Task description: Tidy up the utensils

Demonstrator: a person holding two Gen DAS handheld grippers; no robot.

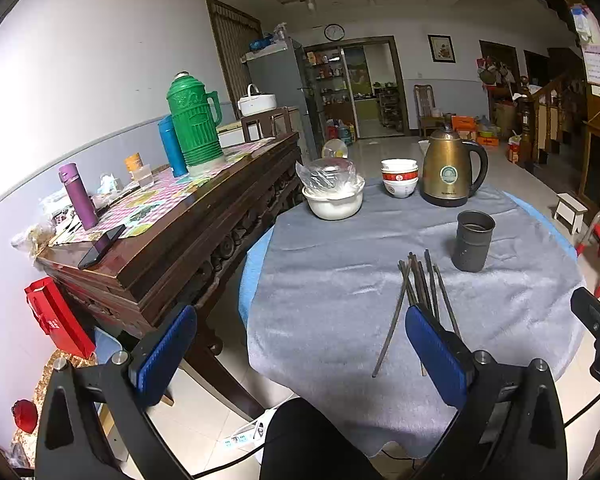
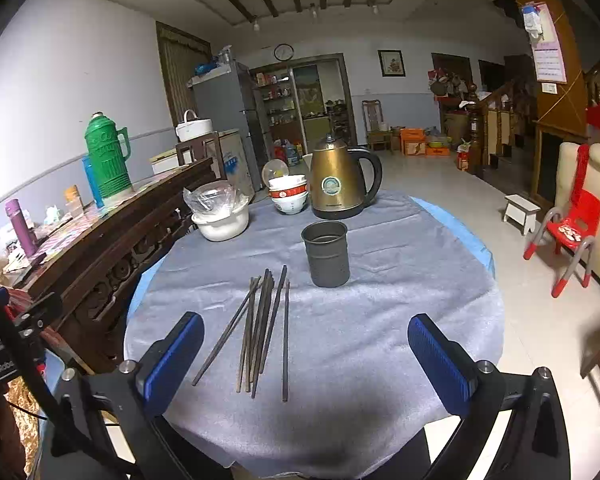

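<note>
Dark chopsticks (image 2: 262, 330) lying flat in a loose bunch on the gray cloth (image 2: 380, 340), near the middle of the round table, some crossing over others and one off by itself on the right side. Just behind the far tips, a gray metal cup (image 2: 326, 254), standing up and open at the top (probably the home for the sticks). Farther back, a gold kettle (image 2: 342, 184), stacked bowls (image 2: 289, 195) and a white pot (image 2: 222, 222) with a plastic bag on top. Right gripper (image 2: 306, 354) spread wide open, holding nothing, hanging over the near ends of the sticks, not touching them. Left gripper (image 1: 300, 354) open wide too and empty, off to the left near the table edge, with its right finger in front of the sticks in that view. Likely very light, thin, hard and stiff, so no bending, but smooth and quick to roll or slip away. Lying so low on soft cloth, hard to get under. Best taken near the middle of the length, fingers closing across the sticks, so neither end droops. Better a few at a time than the whole bunch, since crossed ones could twist loose. Tipped upright, thin ends down into the cup, gently, so the light cup stays standing.
</note>
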